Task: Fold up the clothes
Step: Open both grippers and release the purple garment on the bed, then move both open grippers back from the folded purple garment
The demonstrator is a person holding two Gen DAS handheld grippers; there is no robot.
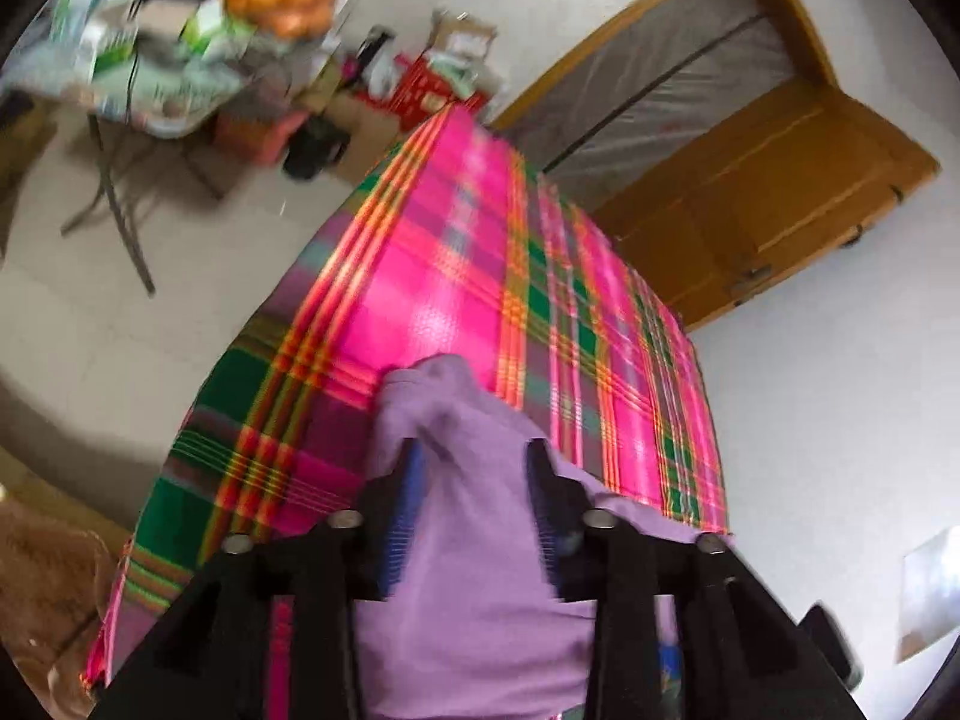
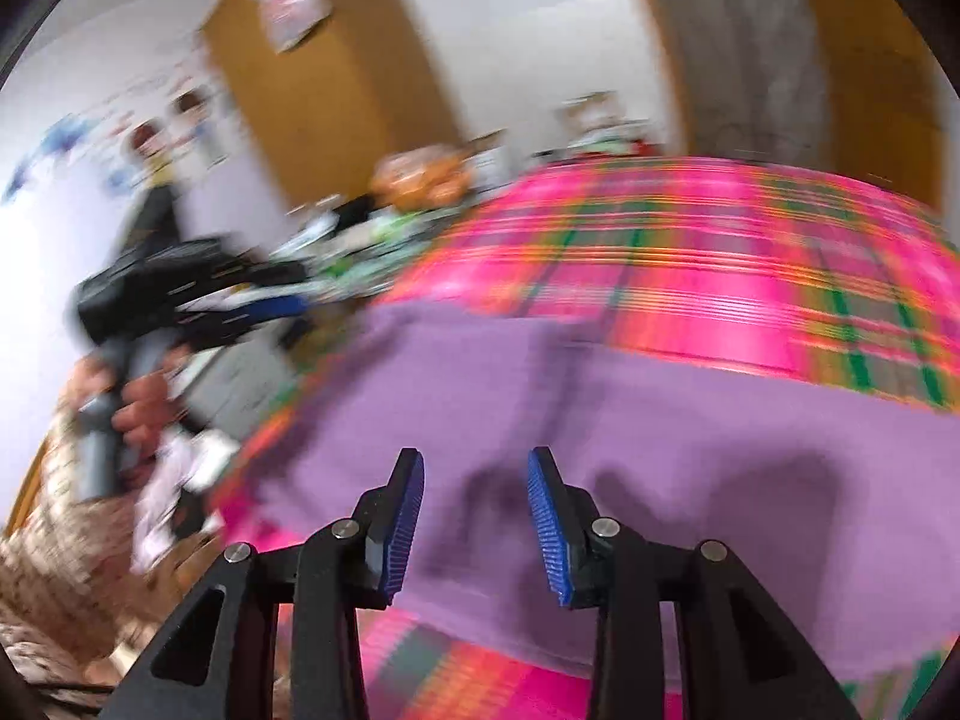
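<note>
A purple garment [image 2: 600, 420] lies spread on the table under a pink, green and orange plaid cloth [image 2: 690, 252]. My right gripper [image 2: 476, 525] hovers just above the garment's near part, open, with nothing between its blue pads [image 2: 403, 531]. In the left wrist view, my left gripper [image 1: 474, 510] has its jaws wide apart, and a bunched, raised part of the purple garment [image 1: 474, 570] fills the gap between its fingers. The right wrist view shows the left gripper [image 2: 180, 294] blurred at the garment's left end, held by a hand [image 2: 144, 414].
The plaid cloth [image 1: 444, 276] stretches far ahead of the left gripper. A folding table piled with bags and boxes [image 1: 168, 36] stands past its far end, with more boxes [image 1: 420, 84] on the floor. A wooden door [image 1: 768, 192] is on the right.
</note>
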